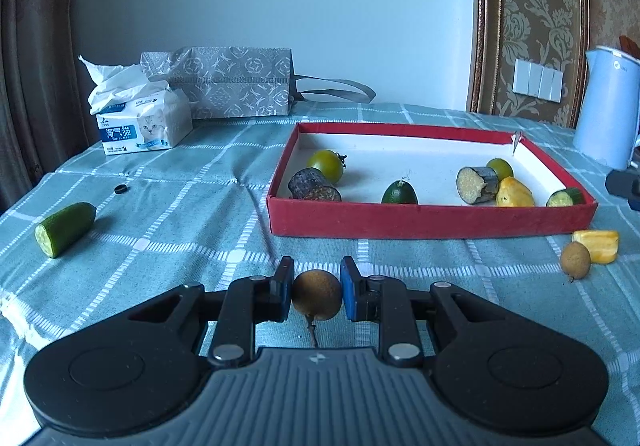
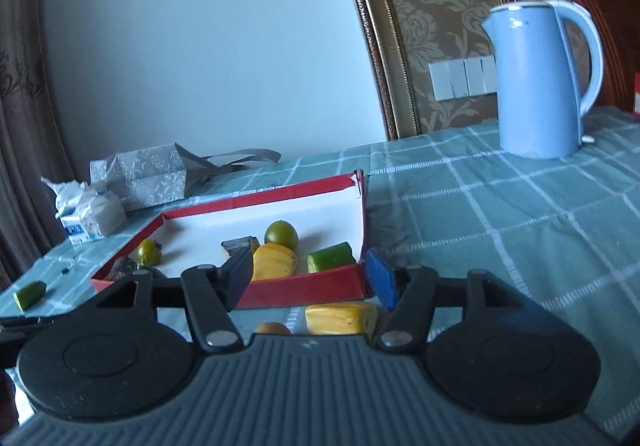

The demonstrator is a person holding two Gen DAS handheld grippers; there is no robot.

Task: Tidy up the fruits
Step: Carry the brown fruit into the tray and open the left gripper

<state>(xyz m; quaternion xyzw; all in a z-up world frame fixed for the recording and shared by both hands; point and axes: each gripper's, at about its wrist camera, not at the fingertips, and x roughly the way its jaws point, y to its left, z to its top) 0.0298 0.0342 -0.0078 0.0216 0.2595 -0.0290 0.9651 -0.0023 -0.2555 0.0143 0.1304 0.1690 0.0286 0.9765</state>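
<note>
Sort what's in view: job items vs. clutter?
Job: red box with fruit pieces inside; longan held in left gripper; cucumber piece, second longan, yellow chunk on the cloth; right gripper, open.

Clutter: tissue pack, patterned bag, blue kettle.

Left gripper: black, with two round lobes, silver rivets at the linkage joints, blue pads on the fingertips, ribbed grey housing bearing a small white logo at 12 o'clock. Right gripper: same black build, silver rivets, blue-padded fingertips.
</note>
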